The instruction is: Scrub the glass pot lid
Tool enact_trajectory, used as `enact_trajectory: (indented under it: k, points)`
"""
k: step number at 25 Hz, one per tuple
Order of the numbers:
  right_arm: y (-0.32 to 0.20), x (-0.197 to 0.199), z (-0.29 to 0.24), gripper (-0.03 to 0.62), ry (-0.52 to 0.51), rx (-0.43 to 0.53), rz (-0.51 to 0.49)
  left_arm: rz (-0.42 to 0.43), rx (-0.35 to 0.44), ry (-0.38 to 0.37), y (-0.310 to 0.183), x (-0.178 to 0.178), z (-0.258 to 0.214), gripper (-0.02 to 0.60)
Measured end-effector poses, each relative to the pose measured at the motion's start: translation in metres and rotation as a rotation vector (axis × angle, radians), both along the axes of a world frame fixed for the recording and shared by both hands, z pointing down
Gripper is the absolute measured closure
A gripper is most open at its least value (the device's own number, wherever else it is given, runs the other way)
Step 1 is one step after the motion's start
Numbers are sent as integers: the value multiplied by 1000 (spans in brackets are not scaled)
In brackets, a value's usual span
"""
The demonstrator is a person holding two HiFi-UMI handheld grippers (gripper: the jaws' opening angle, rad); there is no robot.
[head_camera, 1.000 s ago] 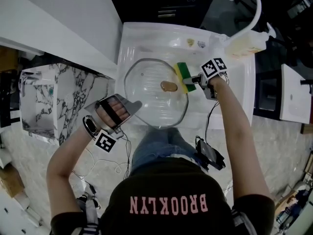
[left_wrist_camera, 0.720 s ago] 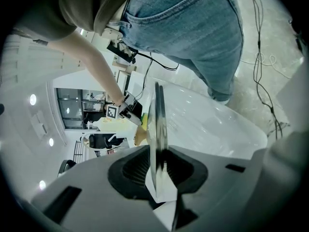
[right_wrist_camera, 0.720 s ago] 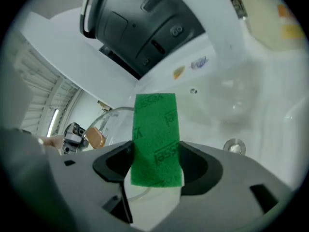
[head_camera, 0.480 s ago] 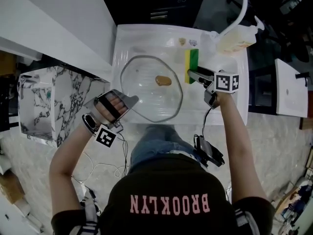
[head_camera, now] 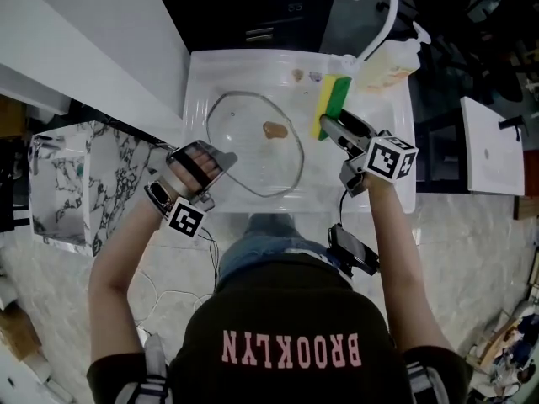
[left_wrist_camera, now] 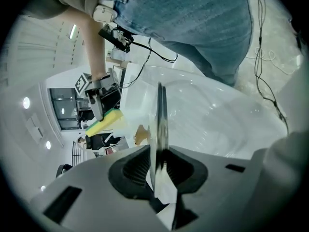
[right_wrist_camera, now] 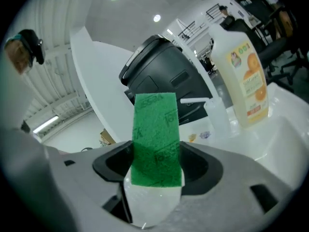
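Observation:
A round glass pot lid (head_camera: pixel 253 141) with a tan knob hangs over the white sink (head_camera: pixel 381 188), held by its near left rim. My left gripper (head_camera: pixel 221 162) is shut on that rim; in the left gripper view the lid (left_wrist_camera: pixel 161 129) stands edge-on between the jaws of the left gripper (left_wrist_camera: pixel 159 170). My right gripper (head_camera: pixel 328 127) is shut on a yellow-and-green sponge (head_camera: pixel 332 105), held right of the lid and clear of the glass. The right gripper view shows the sponge's green face (right_wrist_camera: pixel 155 139) upright between the jaws of the right gripper (right_wrist_camera: pixel 155 175).
A bottle of orange dish soap (head_camera: pixel 389 64) and a curved white tap (head_camera: pixel 377 11) stand at the sink's far right corner. A white counter (head_camera: pixel 84 49) runs along the left. A marbled block (head_camera: pixel 59 192) sits at the left.
My right gripper has pulled the sponge off the lid's right edge and away to the right. The lid stays held by the left gripper.

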State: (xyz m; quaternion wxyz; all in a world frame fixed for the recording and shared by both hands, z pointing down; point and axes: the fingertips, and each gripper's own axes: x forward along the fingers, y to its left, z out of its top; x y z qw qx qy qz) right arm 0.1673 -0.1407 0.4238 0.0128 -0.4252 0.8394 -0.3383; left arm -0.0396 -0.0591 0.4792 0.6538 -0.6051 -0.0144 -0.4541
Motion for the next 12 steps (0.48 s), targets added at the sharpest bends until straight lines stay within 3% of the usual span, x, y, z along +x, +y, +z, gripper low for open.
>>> enact_trajectory:
  k: [6, 12]
  points:
    - [11, 32, -23, 312, 220, 127, 129, 7, 36, -38, -12, 16, 5, 508]
    - [27, 43, -30, 312, 269, 164, 178, -10, 33, -37, -15, 22, 3, 508]
